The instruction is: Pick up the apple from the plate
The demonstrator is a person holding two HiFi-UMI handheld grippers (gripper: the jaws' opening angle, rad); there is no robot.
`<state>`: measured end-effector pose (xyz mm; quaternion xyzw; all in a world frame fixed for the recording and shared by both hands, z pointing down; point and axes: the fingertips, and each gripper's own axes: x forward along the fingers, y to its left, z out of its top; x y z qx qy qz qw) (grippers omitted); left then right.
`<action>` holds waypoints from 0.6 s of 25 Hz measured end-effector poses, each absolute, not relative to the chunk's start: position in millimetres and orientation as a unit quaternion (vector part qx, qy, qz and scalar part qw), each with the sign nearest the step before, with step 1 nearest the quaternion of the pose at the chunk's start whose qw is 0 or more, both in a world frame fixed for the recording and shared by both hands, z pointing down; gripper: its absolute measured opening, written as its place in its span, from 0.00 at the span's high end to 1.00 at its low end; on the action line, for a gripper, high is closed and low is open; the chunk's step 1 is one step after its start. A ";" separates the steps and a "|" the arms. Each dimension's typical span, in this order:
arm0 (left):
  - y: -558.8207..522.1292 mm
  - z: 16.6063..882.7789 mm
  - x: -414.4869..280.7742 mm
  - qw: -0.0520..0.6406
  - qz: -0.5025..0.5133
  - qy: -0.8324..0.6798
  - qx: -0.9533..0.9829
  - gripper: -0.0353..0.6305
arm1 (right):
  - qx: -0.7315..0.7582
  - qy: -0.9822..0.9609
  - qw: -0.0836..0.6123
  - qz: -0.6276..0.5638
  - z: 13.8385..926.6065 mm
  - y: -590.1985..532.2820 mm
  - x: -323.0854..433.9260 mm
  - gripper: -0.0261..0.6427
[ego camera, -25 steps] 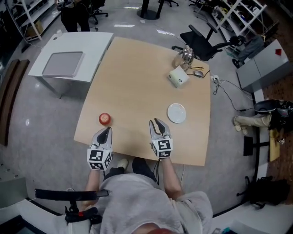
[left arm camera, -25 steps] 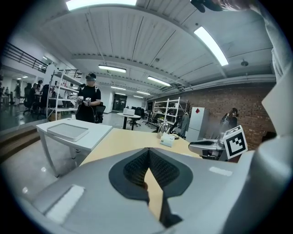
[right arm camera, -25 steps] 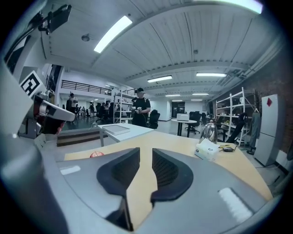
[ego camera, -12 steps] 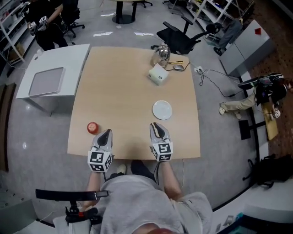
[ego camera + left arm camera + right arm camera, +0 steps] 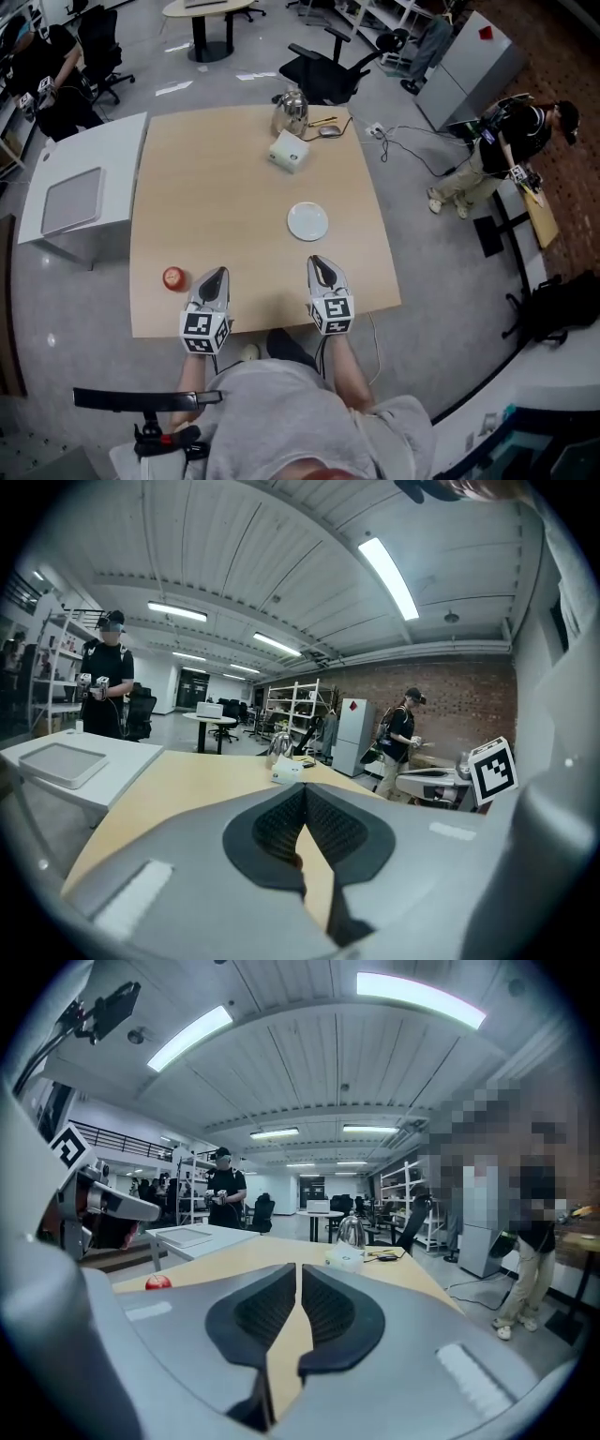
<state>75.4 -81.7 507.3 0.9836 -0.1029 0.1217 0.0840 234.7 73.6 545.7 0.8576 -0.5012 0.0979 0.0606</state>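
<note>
apple (image 5: 173,277) on table (image 5: 234,187), left gripper (image 5: 217,273) fingers clenched empty, right gripper (image 5: 318,262) fingers just closing, empty

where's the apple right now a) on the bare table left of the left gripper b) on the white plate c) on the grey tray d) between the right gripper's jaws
a: the apple sits on the wooden table just left of the left gripper, and the white plate is bare.

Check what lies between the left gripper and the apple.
Nothing: the head view shows only bare table between the left gripper and the apple, which lies off the plate.
</note>
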 end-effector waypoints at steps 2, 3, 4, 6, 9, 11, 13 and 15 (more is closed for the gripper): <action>-76.9 509.5 80.2 0.083 0.122 -0.092 0.985 0.92 | 0.864 -0.491 0.059 0.098 546.9 83.1 236.1 0.94; -74.9 510.2 82.2 0.082 0.123 -0.086 0.985 0.92 | 0.866 -0.487 0.058 0.097 547.3 87.4 236.2 0.94; -73.1 510.5 84.0 0.080 0.123 -0.081 0.986 0.92 | 0.869 -0.482 0.057 0.097 547.6 91.7 236.0 0.95; -69.5 510.1 87.6 0.077 0.122 -0.071 0.987 0.92 | 0.875 -0.471 0.055 0.097 548.3 100.6 235.4 0.95; -65.6 506.2 92.5 0.072 0.119 -0.056 0.989 0.92 | 0.884 -0.455 0.051 0.095 546.7 112.5 234.1 0.95; -63.8 503.3 94.3 0.068 0.116 -0.047 0.990 0.92 | 0.889 -0.446 0.048 0.093 544.2 118.9 232.1 0.95; -61.6 501.6 95.3 0.067 0.114 -0.039 0.990 0.92 | 0.893 -0.438 0.045 0.092 542.3 125.3 229.3 0.95; -60.0 500.6 97.8 0.066 0.113 -0.032 0.991 0.92 | 0.896 -0.432 0.044 0.091 541.1 131.1 227.3 0.95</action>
